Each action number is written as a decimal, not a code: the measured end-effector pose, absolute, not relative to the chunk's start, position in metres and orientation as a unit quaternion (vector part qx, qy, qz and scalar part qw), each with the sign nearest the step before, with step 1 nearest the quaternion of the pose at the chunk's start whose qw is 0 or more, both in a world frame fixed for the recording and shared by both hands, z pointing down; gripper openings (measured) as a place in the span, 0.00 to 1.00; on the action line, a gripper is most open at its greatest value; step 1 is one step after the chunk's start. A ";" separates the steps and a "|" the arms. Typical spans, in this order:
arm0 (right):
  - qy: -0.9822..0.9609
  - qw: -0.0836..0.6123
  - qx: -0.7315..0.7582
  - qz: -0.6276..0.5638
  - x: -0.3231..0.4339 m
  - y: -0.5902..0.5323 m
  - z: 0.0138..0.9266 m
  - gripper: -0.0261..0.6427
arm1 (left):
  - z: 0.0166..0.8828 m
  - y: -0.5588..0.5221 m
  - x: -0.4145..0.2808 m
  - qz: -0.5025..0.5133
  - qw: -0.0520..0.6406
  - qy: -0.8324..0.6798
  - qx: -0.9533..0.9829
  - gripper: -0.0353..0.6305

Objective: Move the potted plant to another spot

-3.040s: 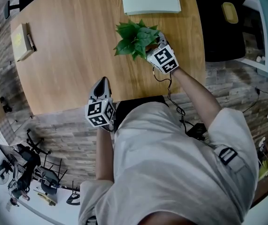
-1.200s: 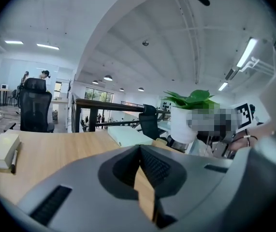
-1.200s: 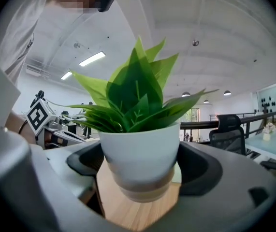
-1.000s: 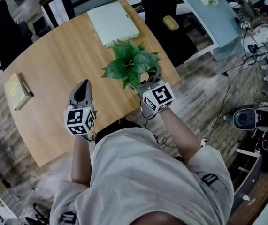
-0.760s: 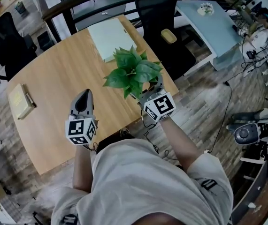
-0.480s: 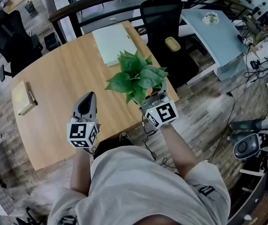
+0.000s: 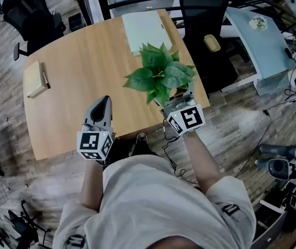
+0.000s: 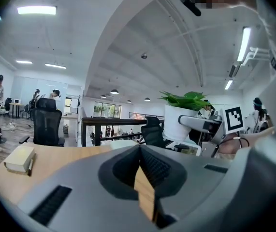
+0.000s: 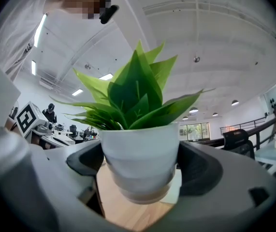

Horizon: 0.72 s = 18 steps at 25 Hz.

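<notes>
**A:** Where is the potted plant (image 7: 162,75) to be found?

**B:** Over the near right corner of the worktop (image 7: 80,69). Its white pot (image 9: 138,153) is clamped from both sides by the right tongs (image 7: 179,95). In the right gripper view bare wood is seen under the base, so the pot is judged to be lifted clear rather than resting.

**A:** How is it placed relative to those tongs?

**B:** It sits straight ahead of them, seated between the jaws. Its long axis is upright, crosswise to the reach of the tongs, with the leaves pointed up and fanned over the jaws.

**A:** And the left tongs (image 7: 101,108)?

**B:** They are pressed shut with nothing gripped. They are held over the near edge of the worktop, well apart from the plant on its left. The right hand is plainly the nearer one, since the load is already carried by it.

**A:** What is called for next?

**B:** Probably a level carry with the pot kept vertical, then a straight lowering onto free wood. Open wood is seen to the left. A book (image 7: 33,79) lies near the left edge and a pale pad (image 7: 145,27) at the far edge, and both should be avoided.
</notes>
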State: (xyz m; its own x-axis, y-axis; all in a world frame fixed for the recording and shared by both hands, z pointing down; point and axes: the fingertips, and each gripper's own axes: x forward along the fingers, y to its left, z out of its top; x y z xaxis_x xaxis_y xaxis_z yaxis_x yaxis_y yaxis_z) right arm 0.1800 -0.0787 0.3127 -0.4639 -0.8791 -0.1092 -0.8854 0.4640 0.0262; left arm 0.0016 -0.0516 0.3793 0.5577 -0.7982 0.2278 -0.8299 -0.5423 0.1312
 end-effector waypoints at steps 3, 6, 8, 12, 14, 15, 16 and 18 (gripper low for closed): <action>0.863 0.047 -0.502 0.040 0.178 -0.077 0.310 0.76 | 0.378 -0.044 0.002 0.070 0.112 -0.479 0.868 0.07; 0.872 0.053 -0.485 0.041 0.172 -0.074 0.310 0.76 | 0.382 -0.034 -0.002 0.065 0.112 -0.496 0.858 0.07; 0.878 0.055 -0.474 0.043 0.160 -0.074 0.309 0.76 | 0.386 -0.028 -0.013 0.063 0.113 -0.507 0.852 0.07; 0.887 0.056 -0.456 0.045 0.119 -0.079 0.302 0.76 | 0.389 -0.024 -0.053 0.058 0.119 -0.523 0.842 0.07; 0.890 0.059 -0.449 0.043 0.095 -0.080 0.299 0.76 | 0.386 -0.021 -0.078 0.056 0.119 -0.531 0.837 0.07; 0.892 0.060 -0.446 0.041 0.082 -0.080 0.298 0.76 | 0.385 -0.019 -0.090 0.055 0.118 -0.535 0.835 0.07; 0.894 0.062 -0.443 0.039 0.069 -0.080 0.297 0.76 | 0.385 -0.017 -0.104 0.055 0.118 -0.539 0.832 0.07; 0.898 0.065 -0.434 0.034 0.040 -0.079 0.294 0.76 | 0.384 -0.011 -0.134 0.054 0.120 -0.547 0.827 0.07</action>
State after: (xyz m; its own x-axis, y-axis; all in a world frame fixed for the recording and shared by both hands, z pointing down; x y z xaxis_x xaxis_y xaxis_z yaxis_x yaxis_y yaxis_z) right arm 0.0398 -0.0791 0.2945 -0.6148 -0.7749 -0.1469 -0.7838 0.6210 0.0049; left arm -0.1340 -0.0114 0.3845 0.3967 -0.8912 0.2200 -0.9170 -0.3738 0.1392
